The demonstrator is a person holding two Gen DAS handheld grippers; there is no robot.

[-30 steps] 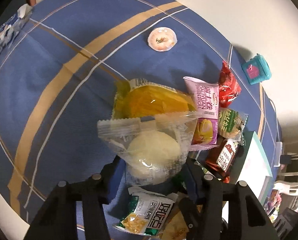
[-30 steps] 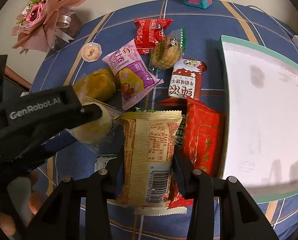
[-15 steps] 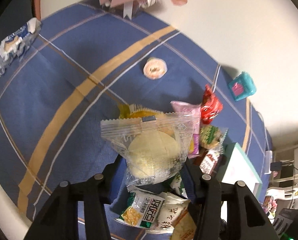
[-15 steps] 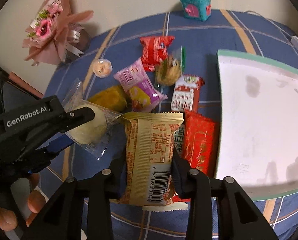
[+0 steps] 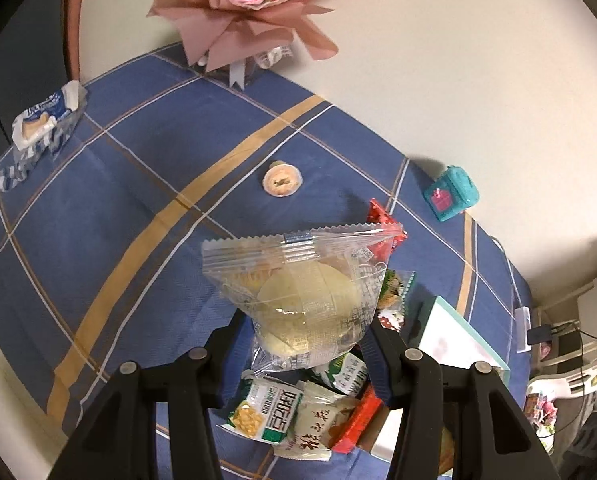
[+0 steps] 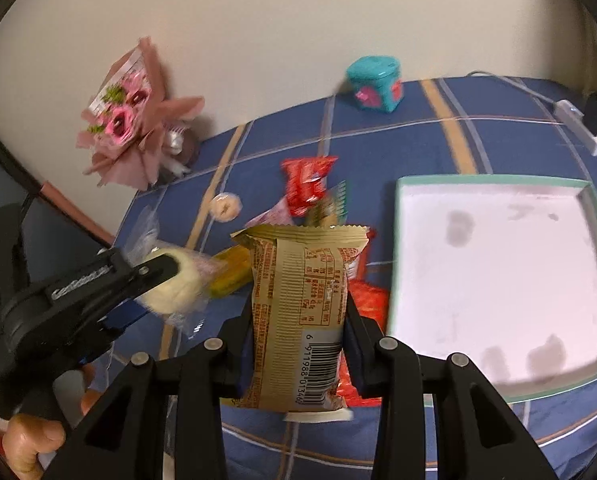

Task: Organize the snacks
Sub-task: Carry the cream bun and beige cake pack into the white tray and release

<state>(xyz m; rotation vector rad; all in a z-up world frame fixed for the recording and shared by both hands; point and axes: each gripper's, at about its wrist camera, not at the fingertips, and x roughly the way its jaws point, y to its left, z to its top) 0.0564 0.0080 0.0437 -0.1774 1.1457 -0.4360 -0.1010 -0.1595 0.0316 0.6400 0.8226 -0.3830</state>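
Snacks in both claws, both clear of the table! My left claw (image 5: 304, 336) is clamped on a clear bag (image 5: 298, 292) with a pale round cake inside, pads pressing its lower sides, serrated top edge pointing away from me. My right claw (image 6: 298, 320) is closed tight on a tan packet (image 6: 298, 304), barcode end nearest the camera, packet standing upright between the pads. From the right view the left claw (image 6: 154, 276) shows off to the left, cake bag in its grip, with a hand (image 6: 30, 444) on its handle at the lower left corner. Below, the blue checked tablecloth (image 5: 118, 208) carries the rest: a red pouch (image 6: 306, 184), a yellow snack (image 6: 230, 276), a small round jelly cup (image 5: 281, 179) lying on its own, and a blue-white wrapper (image 5: 42, 120) far left near the edge. The white tray (image 6: 498, 272) with its green rim sits on the right, just beside the pile. A pink bouquet (image 5: 258, 8) and a teal toy box (image 6: 374, 84) stand at the back by the wall.
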